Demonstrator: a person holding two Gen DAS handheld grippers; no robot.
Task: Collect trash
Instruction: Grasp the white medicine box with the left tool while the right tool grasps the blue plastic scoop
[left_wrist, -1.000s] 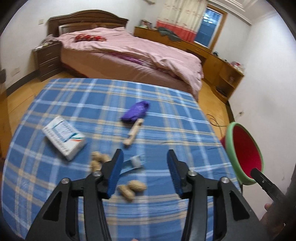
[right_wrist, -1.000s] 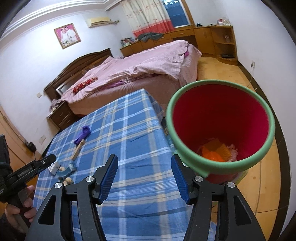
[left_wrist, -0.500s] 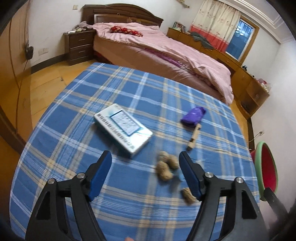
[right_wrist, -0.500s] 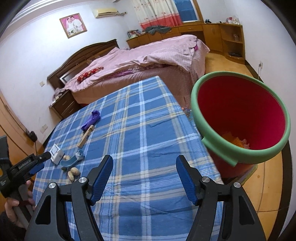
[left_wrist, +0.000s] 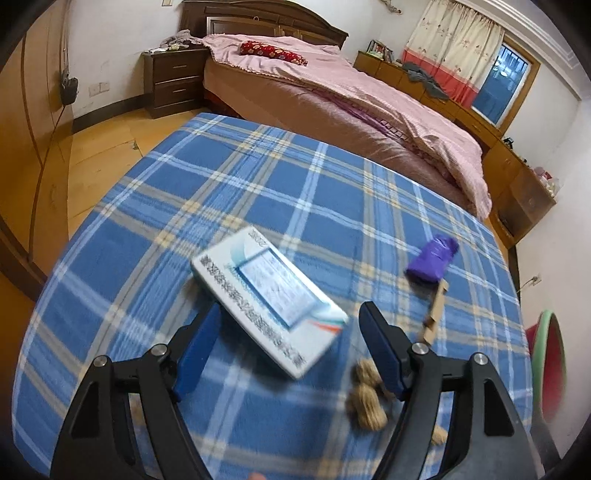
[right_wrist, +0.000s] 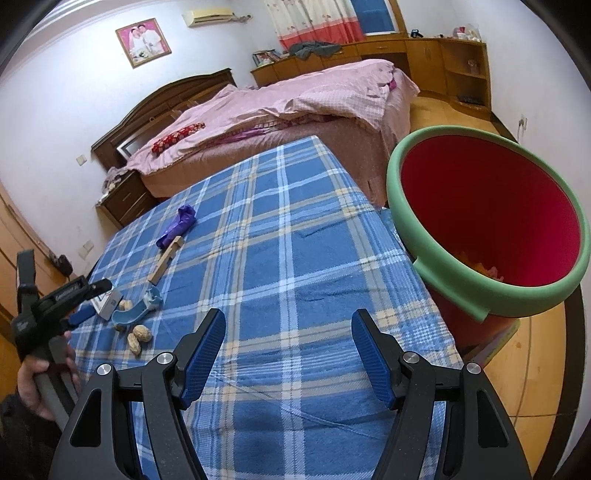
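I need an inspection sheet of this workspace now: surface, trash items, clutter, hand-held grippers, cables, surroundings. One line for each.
Surface: blue plaid cloth covers the table.
Job's things: white box, purple wrapper, wooden stick, peanuts, light blue scrap; red bin with green rim beside the table, some trash inside.
Clutter: nothing seen.
Grippers: left hand-held gripper open, jaws just widened, box between them, pads not pressing it; right hand-held gripper open, jaws just widened, nothing between them.
Cables: one at the wall socket.
Surroundings: pink bed, nightstand, wooden cabinets.
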